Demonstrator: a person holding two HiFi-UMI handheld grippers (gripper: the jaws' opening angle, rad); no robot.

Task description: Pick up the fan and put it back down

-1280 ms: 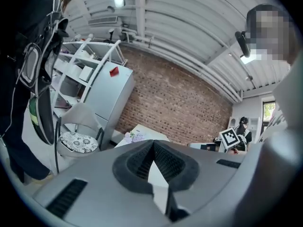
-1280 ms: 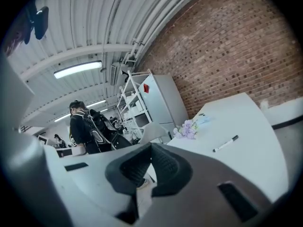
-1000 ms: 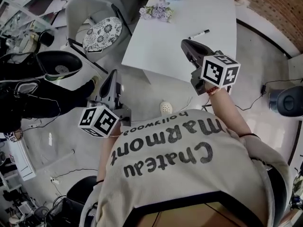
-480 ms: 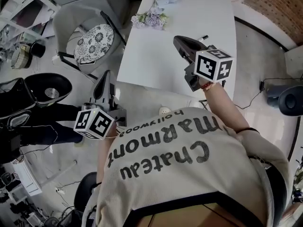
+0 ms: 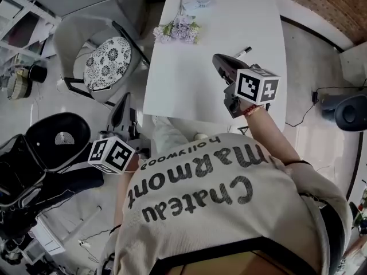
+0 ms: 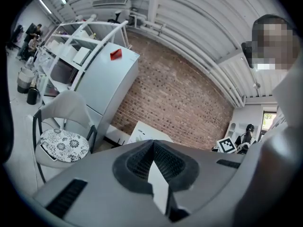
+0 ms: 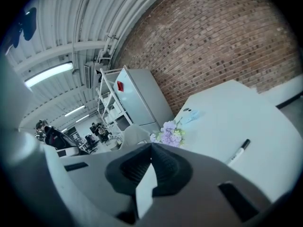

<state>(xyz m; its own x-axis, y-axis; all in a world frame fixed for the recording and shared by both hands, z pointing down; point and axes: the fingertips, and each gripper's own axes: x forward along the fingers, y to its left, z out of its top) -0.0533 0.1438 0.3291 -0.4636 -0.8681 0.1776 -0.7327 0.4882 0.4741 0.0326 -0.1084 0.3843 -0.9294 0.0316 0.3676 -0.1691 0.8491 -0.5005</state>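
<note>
Both have sunk — right gripper (image 5: 217,58) over the table (image 5: 189,67), left gripper (image 5: 125,97) beside it — fingers (image 7: 168,167) pressed together, empty.

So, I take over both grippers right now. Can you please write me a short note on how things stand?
Left gripper: shut, empty, beside the near left corner of the white table, above the floor.
Right gripper: shut, empty, above the table, near the marker.
Fan: lies at the table's far end, just beyond the purple flowers; neither gripper touches it.
Done: nothing that shows.
Left: reach the fan, lift it, put it back down.
</note>
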